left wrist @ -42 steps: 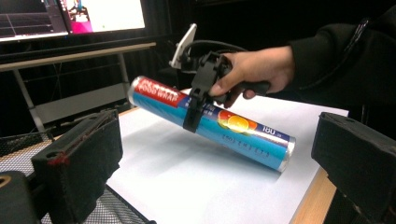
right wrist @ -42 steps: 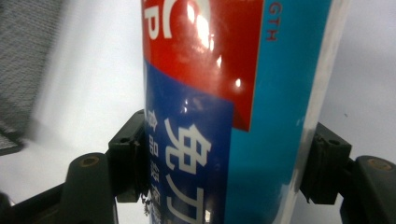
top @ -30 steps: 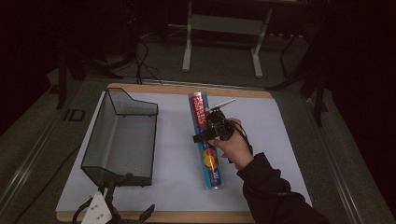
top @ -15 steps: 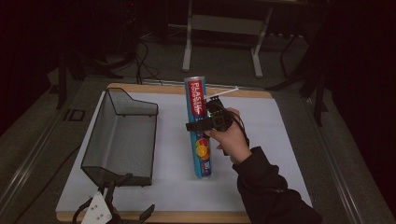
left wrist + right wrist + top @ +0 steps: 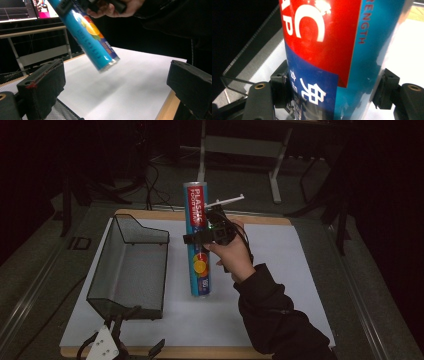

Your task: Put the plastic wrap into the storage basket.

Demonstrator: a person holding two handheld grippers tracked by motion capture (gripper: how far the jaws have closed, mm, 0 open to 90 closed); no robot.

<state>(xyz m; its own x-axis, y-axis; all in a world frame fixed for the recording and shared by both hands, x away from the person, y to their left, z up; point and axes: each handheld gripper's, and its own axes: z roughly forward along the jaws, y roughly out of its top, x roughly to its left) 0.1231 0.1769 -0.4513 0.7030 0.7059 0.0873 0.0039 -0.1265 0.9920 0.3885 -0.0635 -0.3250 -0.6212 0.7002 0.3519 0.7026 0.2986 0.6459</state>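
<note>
the right tongs (image 5: 200, 238) in frame centre clamp the blue plastic wrap tube (image 5: 198, 245), nearly upright above the tabletop (image 5: 280, 270); the left tongs (image 5: 120, 87) at bottom left stand wide.

Wooden-edged table (image 5: 260, 219), white sheet (image 5: 290, 270) across it, black mesh tray (image 5: 131, 265) at left

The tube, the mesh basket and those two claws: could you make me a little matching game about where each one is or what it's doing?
Things:
1. food wrap tube
2. black mesh basket
3. left claw
4. right claw

States:
A. open, low at the table's near edge
B. sitting on the white mat, left side
C. lifted off the mat, tilted
D. clamped around something

Pairs: 1-C, 2-B, 3-A, 4-D
</note>
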